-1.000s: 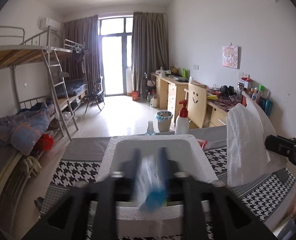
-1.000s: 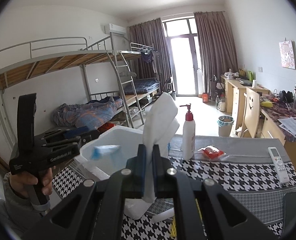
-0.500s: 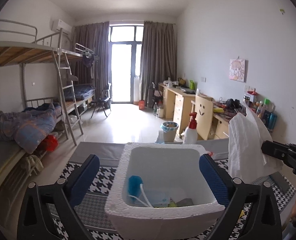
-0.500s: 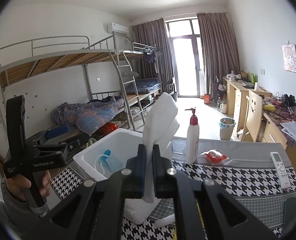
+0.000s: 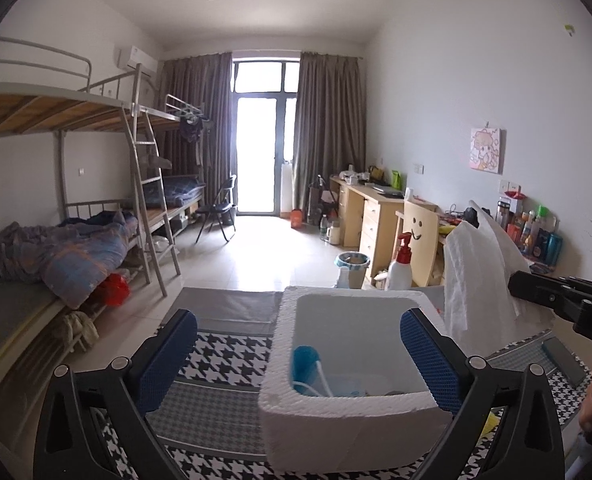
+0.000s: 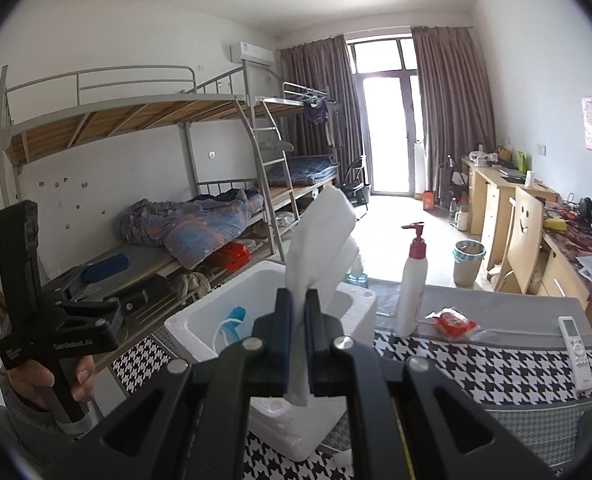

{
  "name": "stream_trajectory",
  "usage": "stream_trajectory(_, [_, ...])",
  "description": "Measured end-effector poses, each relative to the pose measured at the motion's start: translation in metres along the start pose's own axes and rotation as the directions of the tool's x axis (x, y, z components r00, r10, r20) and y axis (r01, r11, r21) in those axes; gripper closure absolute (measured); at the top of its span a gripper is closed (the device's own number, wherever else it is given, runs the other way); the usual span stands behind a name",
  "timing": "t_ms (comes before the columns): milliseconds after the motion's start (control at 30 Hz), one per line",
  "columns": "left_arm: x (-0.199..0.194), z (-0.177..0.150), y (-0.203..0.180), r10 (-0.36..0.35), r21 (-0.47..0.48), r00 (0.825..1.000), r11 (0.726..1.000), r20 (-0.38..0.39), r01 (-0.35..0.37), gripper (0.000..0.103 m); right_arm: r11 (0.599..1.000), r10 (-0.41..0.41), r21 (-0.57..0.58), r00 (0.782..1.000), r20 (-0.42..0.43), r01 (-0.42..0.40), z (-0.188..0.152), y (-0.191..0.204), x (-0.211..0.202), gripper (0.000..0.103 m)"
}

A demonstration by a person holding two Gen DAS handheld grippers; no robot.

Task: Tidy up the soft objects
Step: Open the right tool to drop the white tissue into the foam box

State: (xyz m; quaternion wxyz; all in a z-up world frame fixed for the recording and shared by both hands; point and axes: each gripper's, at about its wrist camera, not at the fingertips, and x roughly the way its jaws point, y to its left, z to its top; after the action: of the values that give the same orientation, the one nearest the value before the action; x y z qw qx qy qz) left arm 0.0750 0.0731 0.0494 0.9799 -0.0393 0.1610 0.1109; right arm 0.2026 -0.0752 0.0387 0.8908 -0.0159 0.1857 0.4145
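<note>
Blue-and-white soft item point(image 5: 307, 361) already inside white rectangular foam box point(image 5: 348, 412), between splayed, empty left gripper point(image 5: 296, 354) jaws. White crumpled cloth point(image 6: 320, 240) clamped upright in right gripper point(image 6: 298, 344) jaws, not yet boxed.

Your left gripper point(image 5: 298, 354) is a black plastic frame with round silver screws and blue dimpled finger pads point(image 5: 426, 356), your right gripper point(image 6: 299, 330) is likewise black with silver screws and blue pads, and your bare-skinned left hand point(image 6: 52, 376) emerges from a grey sleeve.
</note>
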Motion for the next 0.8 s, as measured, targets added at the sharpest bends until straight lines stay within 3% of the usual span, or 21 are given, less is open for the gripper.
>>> stream_trajectory(800, [-0.007,-0.019,0.016,0.017,0.01,1.0,1.0,-0.01,-0.017,0.001,0.999,0.032,0.011,0.995,-0.092,-0.032,-0.002,0.013,0.046,0.094])
